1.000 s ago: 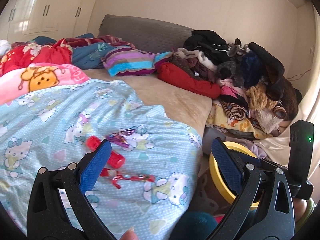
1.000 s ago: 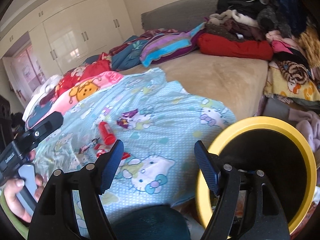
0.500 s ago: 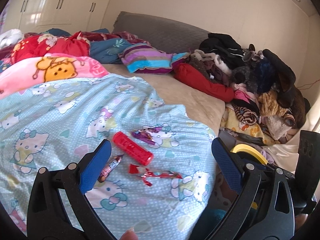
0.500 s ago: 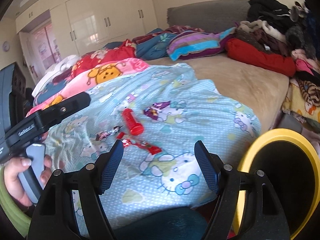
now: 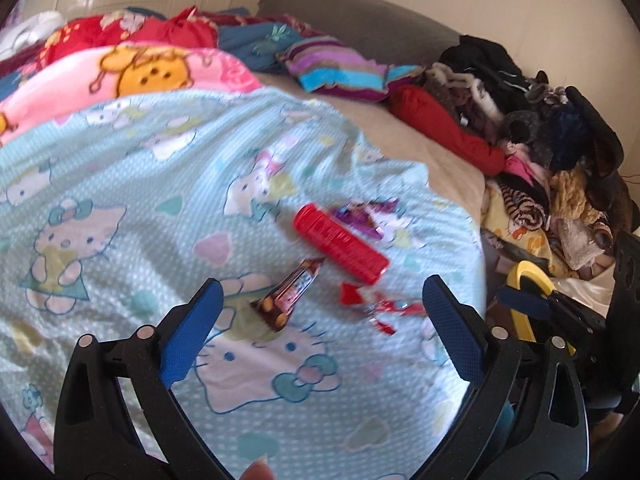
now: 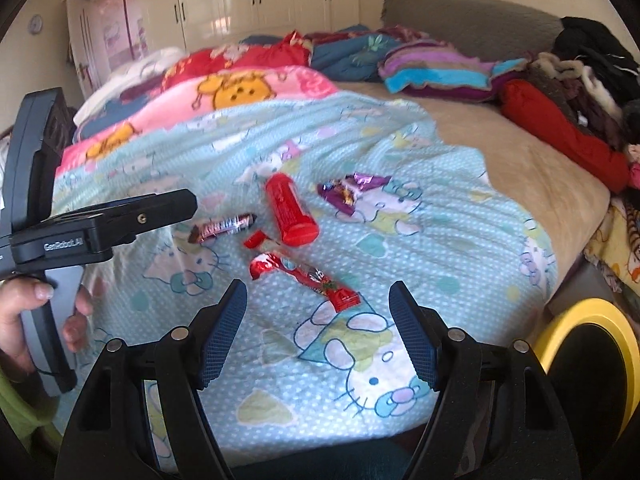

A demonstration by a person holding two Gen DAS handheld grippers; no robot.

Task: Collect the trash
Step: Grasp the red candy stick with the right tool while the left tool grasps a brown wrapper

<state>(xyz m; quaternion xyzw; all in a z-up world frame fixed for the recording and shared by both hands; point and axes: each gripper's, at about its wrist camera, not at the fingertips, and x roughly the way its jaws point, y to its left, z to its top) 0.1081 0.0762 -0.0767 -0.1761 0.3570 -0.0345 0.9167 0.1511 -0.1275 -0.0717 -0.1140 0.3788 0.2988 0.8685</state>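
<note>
blurred at the edges in both views; print on the wrappers unreadable. yellow-rimmed bin (image 6: 592, 364) cut off at the lower right beside the bed, only a sliver of its rim (image 5: 524, 280) seen from the left wrist, behind the right gripper's blue pad. only in the right wrist view: a hand (image 6: 24, 320) gripping the left gripper's handle at the far left.

counted on the light blue cat-print blanket (image 6: 440, 240): one red tube (image 6: 290, 210) (image 5: 340, 248), one purple wrapper (image 6: 348, 192) (image 5: 360, 216), one brown candy wrapper (image 6: 222, 226) (image 5: 288, 296), two red wrappers (image 6: 304, 276) (image 5: 380, 308), all close together.

left gripper (image 5: 318, 334) spread wide, empty, brown wrapper just ahead between its fingers. right gripper (image 6: 318, 334) likewise wide apart, empty, long red wrapper just ahead.
</note>
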